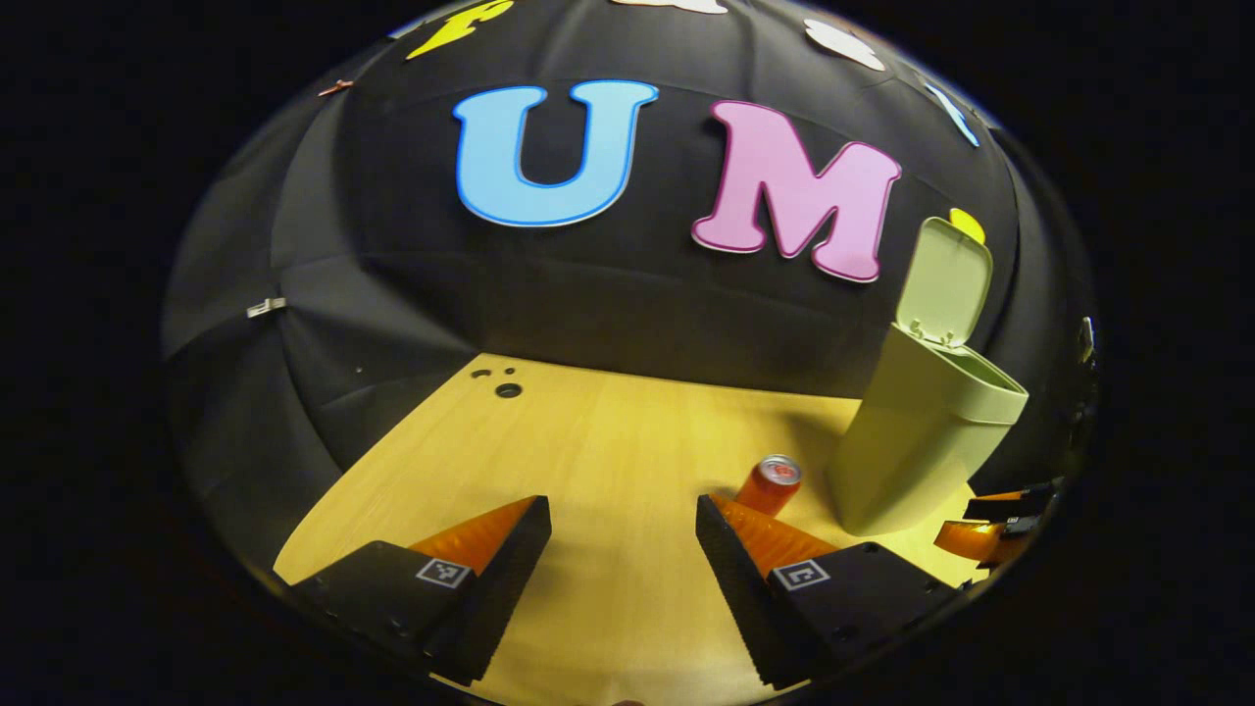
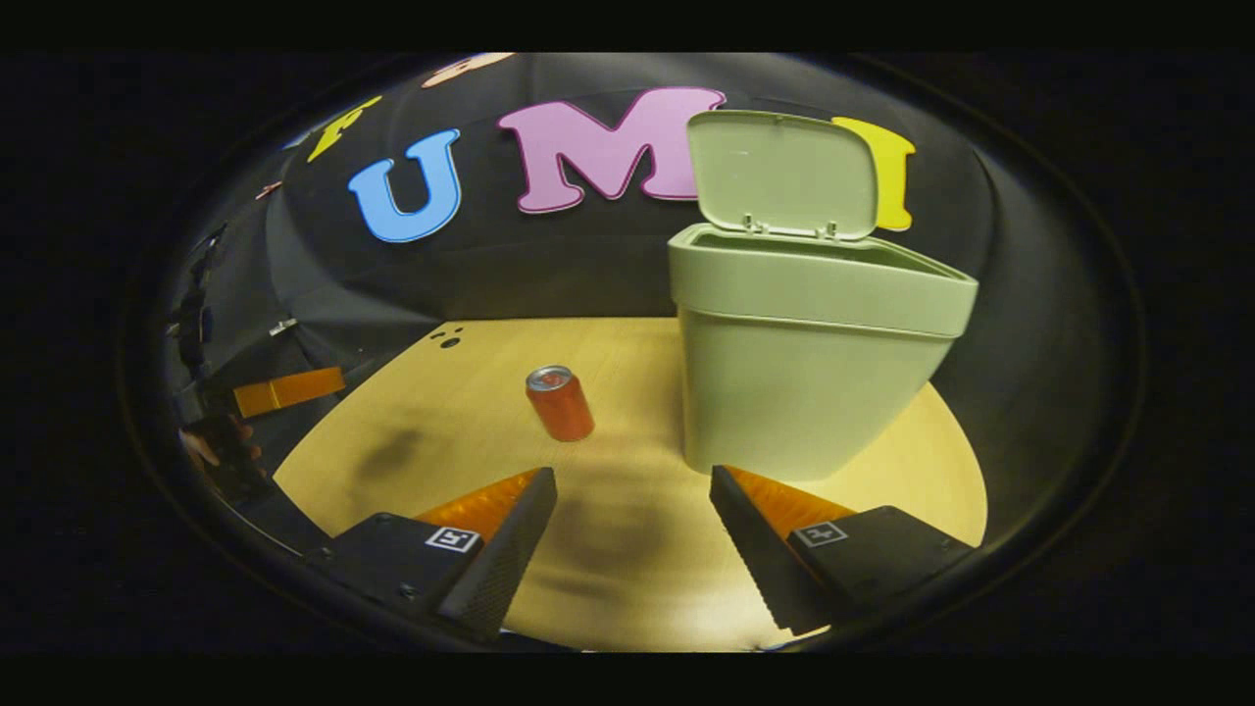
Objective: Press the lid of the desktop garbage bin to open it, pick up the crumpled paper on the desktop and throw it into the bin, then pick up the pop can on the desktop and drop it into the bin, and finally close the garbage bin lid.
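Both grippers, left (image 1: 623, 525) and right (image 2: 632, 495), gaped empty. The can (image 2: 560, 402) stood by the open bin (image 2: 804, 382). A clumsy grab could topple it.

We record the desktop (image 2: 627, 579) as light wood-grain, smooth with a soft sheen, darker smudges towards its left edge. The garbage bin (image 2: 804, 392) and its raised lid (image 2: 779, 176) look like matt, smooth plastic. The pop can (image 2: 561, 404) reads as metal: glossy painted wall, bare shiny top. The booth wall (image 1: 412, 275) is matt cloth, creased. Ribbed texture lines the gripper fingers' (image 1: 510, 569) inner faces.
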